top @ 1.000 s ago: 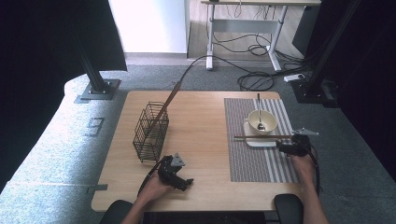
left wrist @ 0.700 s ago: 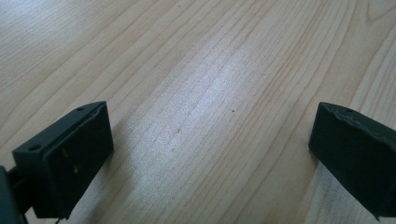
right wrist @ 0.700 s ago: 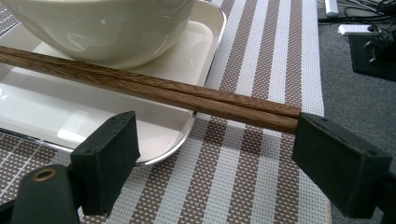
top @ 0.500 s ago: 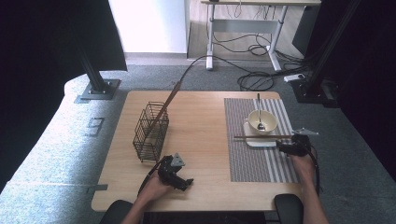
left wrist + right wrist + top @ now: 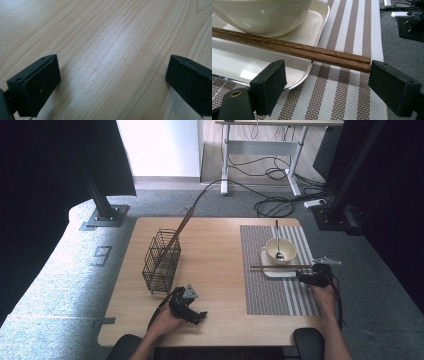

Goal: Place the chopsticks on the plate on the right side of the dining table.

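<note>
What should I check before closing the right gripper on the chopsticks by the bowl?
1. Right gripper open: ok, its fingers stand wide apart.
2. Chopsticks between the fingers: not ok, their ends lie just ahead of the fingertips.
3. Chopsticks together: ok, the pair lies side by side across the white tray.
4. Bowl out of the closing path: ok, it sits behind the chopsticks on the tray.
5. Left gripper out of the way: ok, open over bare table, nothing between its fingers.
6. Wire basket ready to receive: cannot tell; one stick already leans in it.
</note>
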Demonstrator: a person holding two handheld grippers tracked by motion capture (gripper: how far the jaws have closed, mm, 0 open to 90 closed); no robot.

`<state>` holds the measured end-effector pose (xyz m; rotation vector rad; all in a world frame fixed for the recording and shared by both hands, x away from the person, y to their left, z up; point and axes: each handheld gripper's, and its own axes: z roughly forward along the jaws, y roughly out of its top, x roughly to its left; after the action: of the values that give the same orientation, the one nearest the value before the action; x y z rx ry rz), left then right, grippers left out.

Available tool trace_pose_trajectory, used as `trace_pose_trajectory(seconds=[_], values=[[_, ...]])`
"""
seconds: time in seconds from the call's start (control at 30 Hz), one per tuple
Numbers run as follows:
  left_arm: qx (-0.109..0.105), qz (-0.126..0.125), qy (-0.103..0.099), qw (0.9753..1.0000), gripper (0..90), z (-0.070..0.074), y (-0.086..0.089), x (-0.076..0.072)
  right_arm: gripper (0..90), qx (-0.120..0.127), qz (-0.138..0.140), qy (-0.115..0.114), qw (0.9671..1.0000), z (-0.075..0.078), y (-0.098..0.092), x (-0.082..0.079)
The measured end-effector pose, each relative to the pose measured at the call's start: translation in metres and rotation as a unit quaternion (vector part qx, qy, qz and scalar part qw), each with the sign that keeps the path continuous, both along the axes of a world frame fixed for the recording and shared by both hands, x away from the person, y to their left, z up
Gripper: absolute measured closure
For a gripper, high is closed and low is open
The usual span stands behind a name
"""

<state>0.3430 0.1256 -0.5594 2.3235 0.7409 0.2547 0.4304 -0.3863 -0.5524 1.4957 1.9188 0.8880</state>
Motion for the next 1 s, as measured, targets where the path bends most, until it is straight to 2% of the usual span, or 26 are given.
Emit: trace_pose_trajectory(seconds=[0.4,0.5,0.73,1.0], values=[[0.000,0.000,0.000,1.0000,0.0,0.000,0.000,0.000,14.7,-0.001,0.003,-0.001,1.0000,0.000,0.000,0.000],[0.000,0.000,0.000,1.0000,0.0,0.000,0.000,0.000,12.3,-0.005,-0.001,-0.003,1.0000,0.001,0.000,0.000],[0.000,0.000,0.000,1.0000,0.0,0.000,0.000,0.000,9.7,0.015,-0.006,-0.029,0.9995,0.014,-0.003,-0.005],[0.000,0.000,0.000,1.0000,0.0,0.000,0.000,0.000,9.2,-0.001,0.016,-0.032,0.9994,0.023,0.004,-0.009]])
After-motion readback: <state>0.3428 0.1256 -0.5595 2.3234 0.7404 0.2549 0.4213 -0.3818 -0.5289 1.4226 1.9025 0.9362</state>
